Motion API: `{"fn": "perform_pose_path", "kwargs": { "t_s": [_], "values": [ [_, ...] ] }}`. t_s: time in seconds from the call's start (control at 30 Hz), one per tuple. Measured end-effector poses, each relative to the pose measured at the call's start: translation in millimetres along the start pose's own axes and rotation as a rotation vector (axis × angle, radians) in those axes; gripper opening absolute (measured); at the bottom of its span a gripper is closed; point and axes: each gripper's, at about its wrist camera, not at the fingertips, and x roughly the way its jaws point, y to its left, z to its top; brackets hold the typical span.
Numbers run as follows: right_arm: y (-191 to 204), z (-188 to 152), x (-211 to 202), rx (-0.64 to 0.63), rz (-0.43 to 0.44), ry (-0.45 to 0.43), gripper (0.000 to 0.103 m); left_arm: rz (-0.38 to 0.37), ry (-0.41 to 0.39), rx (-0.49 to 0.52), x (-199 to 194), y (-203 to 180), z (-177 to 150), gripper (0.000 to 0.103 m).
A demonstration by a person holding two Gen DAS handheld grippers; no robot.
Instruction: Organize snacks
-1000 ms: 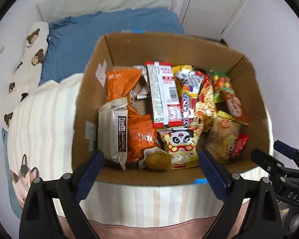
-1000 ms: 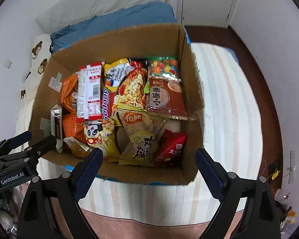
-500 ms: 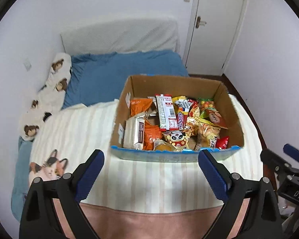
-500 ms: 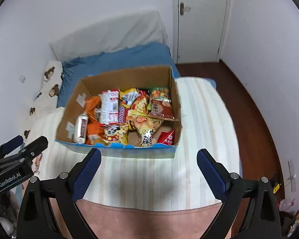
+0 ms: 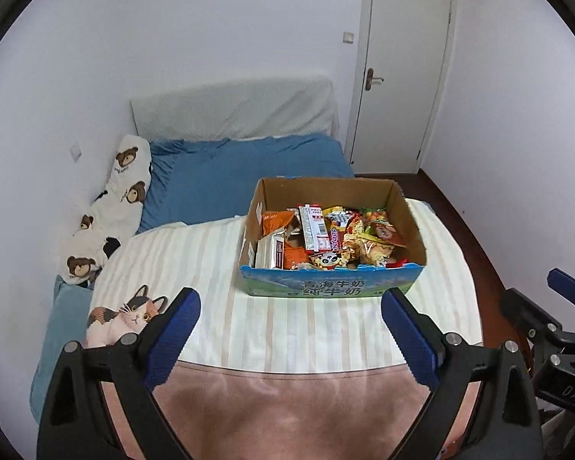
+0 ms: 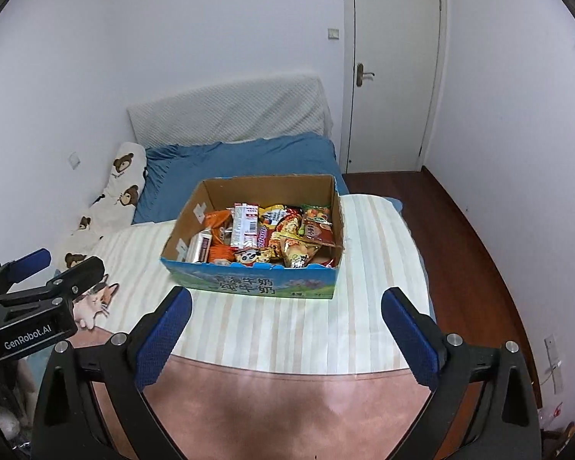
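An open cardboard box (image 5: 329, 285) (image 6: 257, 285) with a blue printed front stands on the striped bedspread, packed with several snack packets (image 5: 326, 237) (image 6: 264, 235). My left gripper (image 5: 289, 329) hangs well back from the box, above the bed's near end, jaws wide and empty. My right gripper (image 6: 285, 327) is likewise back from the box; its jaws are opening and nothing is between them. Each gripper shows at the edge of the other's view, the right gripper (image 5: 556, 306) on the right and the left gripper (image 6: 34, 272) on the left.
The bed carries a striped cover (image 5: 326, 329), a pink blanket edge (image 5: 287, 402), a blue sheet (image 5: 230, 176), a bear-print pillow (image 5: 111, 207) and a cat print (image 5: 130, 314). A shut white door (image 5: 398, 69) and wooden floor (image 6: 471, 253) lie to the right.
Both grippers have pulled back and up from right over the box, which now looks small and far. The whole bed, the walls and the door have come into view.
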Motion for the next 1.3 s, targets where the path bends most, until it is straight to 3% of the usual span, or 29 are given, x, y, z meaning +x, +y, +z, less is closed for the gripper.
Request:
{"fn": "perform_pose_path", "kwargs": {
  "t_s": [0.4,0.6,0.67,1.0,1.3],
  "values": [
    [7,-7,-74,-0.03,-0.001,-0.089,0.102,-0.004,-0.09,0.028,-60,-9,-13,0.097],
    [7,-5,-83,-0.032,-0.008,-0.107,0.103,-0.006,-0.091,0.003,-59,-7,-14,0.097],
    [6,-6,-86,-0.036,-0.008,-0.107,0.103,-0.018,-0.078,-0.007,-54,-5,-14,0.103],
    [-2,7,-38,0.002,-0.052,-0.084,0.103,0.021,-0.061,-0.007,-11,-12,0,0.103],
    [-10,28,27,0.029,-0.079,-0.037,0.103,0.05,0.018,0.004,47,-20,16,0.103]
  ]
}}
